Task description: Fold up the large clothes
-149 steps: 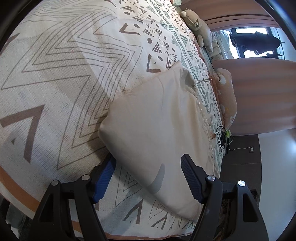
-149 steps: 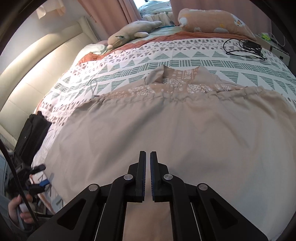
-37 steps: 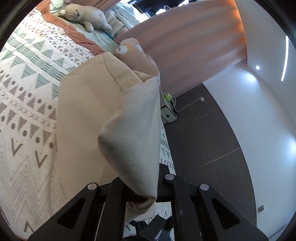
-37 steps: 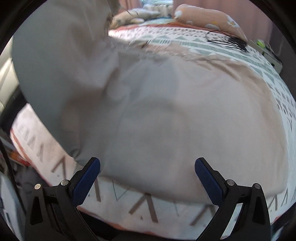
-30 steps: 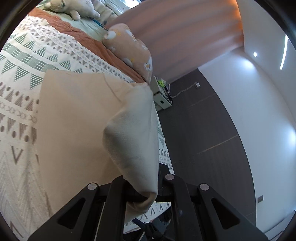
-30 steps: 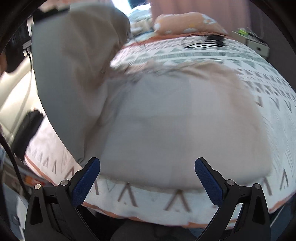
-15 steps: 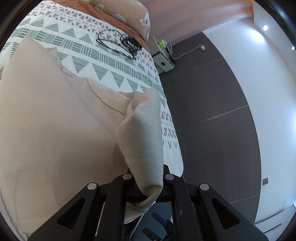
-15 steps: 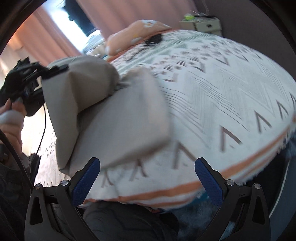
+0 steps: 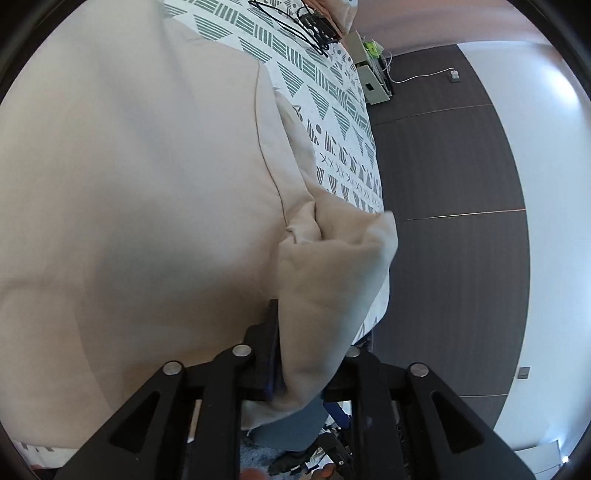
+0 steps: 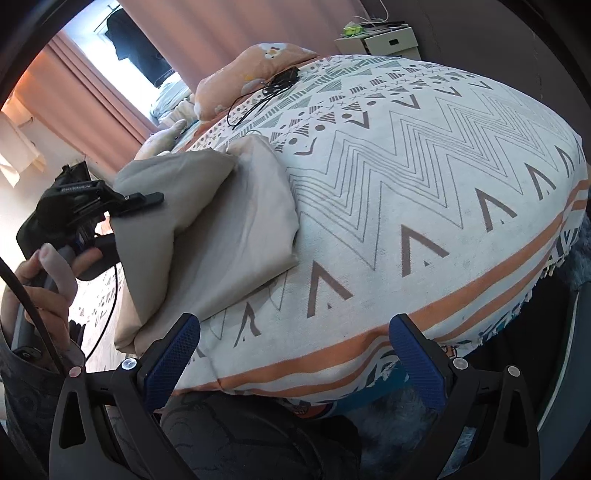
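Fabric filled most of the left wrist view: the beige garment (image 9: 140, 177) lay across the patterned bedspread (image 9: 332, 122), and one bunched corner of it rose between the fingers of the left gripper (image 9: 306, 354), which were pressed together on that fold; the cloth hid the right fingertip, while the left finger (image 9: 267, 347) showed dark against it. In the right wrist view the same garment (image 10: 236, 229) sat folded in layers near the left side of the bed, its upper layer lifted and pinched by the left gripper (image 10: 147, 199), which the person's hand (image 10: 48, 280) held; the bedspread (image 10: 424, 184) stretched bare to the right, with zigzag and triangle motifs and an orange stripe along its edge. The right gripper (image 10: 295, 350) hovered off the bed edge, its blue-padded fingers (image 10: 415, 354) spread wide and gripping nothing, apart from the garment. A black cable (image 10: 266, 92) lay coiled near an orange pillow (image 10: 251, 74) at the far end; pink curtains (image 10: 221, 33) hung behind.
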